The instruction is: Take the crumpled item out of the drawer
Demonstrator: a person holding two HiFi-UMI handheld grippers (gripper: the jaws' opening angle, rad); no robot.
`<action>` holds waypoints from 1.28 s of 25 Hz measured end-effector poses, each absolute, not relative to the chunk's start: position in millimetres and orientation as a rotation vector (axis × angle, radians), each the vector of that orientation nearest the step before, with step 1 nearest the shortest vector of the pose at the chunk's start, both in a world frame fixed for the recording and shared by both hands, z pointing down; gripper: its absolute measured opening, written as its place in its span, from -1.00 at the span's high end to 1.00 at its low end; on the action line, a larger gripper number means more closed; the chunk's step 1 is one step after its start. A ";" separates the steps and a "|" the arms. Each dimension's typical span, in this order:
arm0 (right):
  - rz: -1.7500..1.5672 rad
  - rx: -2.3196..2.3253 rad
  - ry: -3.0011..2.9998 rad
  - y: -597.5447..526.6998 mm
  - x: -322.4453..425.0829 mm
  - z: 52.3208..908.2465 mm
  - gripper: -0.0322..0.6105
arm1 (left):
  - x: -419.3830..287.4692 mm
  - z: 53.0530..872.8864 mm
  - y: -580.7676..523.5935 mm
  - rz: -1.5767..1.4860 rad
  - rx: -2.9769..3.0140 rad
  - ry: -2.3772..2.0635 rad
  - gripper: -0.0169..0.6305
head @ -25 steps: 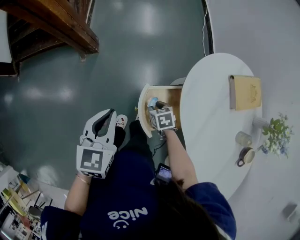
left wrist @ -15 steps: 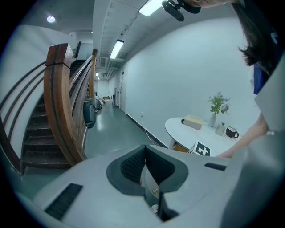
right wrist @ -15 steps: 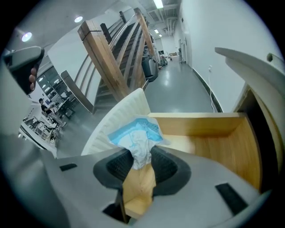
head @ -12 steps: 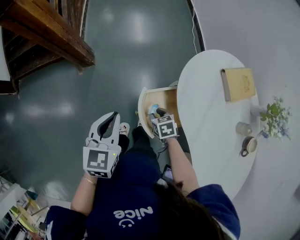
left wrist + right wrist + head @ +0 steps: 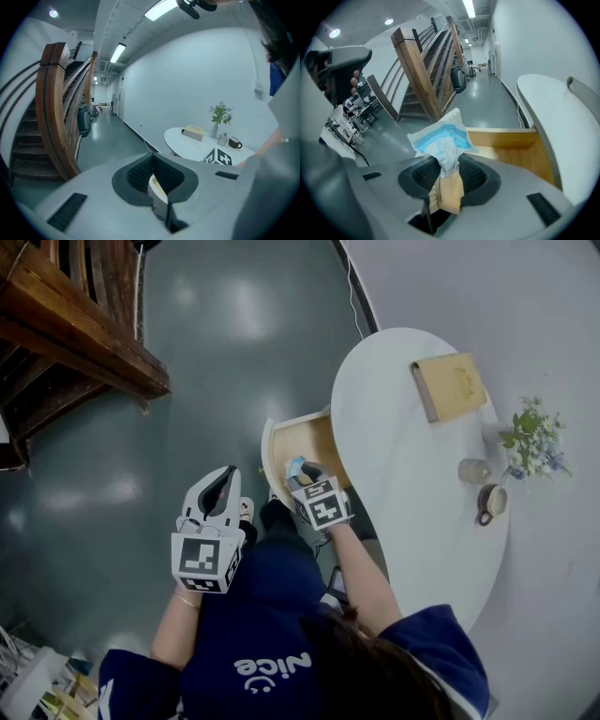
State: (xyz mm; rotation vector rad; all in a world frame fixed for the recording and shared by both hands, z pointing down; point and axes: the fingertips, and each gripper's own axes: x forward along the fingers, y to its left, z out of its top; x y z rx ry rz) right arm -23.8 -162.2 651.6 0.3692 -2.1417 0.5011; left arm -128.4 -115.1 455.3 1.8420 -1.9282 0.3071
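Now the right gripper [image 5: 302, 473] is rising away from the drawer [image 5: 267, 452], jaws narrowed and pinching the crumpled item [image 5: 440, 140]. This blue-and-white wad is sticking out just ahead of the pads, already above the drawer's rim. Below that gripper, the drawer is showing only bare wood where visible, so the removal is looking nearly done. The left gripper [image 5: 221, 474] is hanging off to the side, jaws together, carrying nothing.

Drawer [image 5: 319, 437]: smooth pale wood inside. Crumpled item [image 5: 440, 138]: thin creased wrapper, white and blue, paper-like. Table [image 5: 403, 474]: smooth matt white top. Floor [image 5: 225, 362]: glossy grey-green, mirroring lamps. Staircase [image 5: 75, 324]: brown varnished wood.
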 end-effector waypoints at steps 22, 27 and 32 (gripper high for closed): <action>0.381 0.535 -2.230 -154.8 -13.1 576.1 0.49 | -121.5 448.7 -121.1 0.234 1.996 -1.839 0.93; 0.398 0.603 -2.240 -150.1 -13.0 562.9 0.49 | -121.0 445.0 -123.4 0.227 2.047 -1.802 0.93; 0.424 0.681 -2.253 -147.6 -12.0 547.6 0.49 | -121.1 439.7 -125.1 0.233 2.099 -1.775 0.93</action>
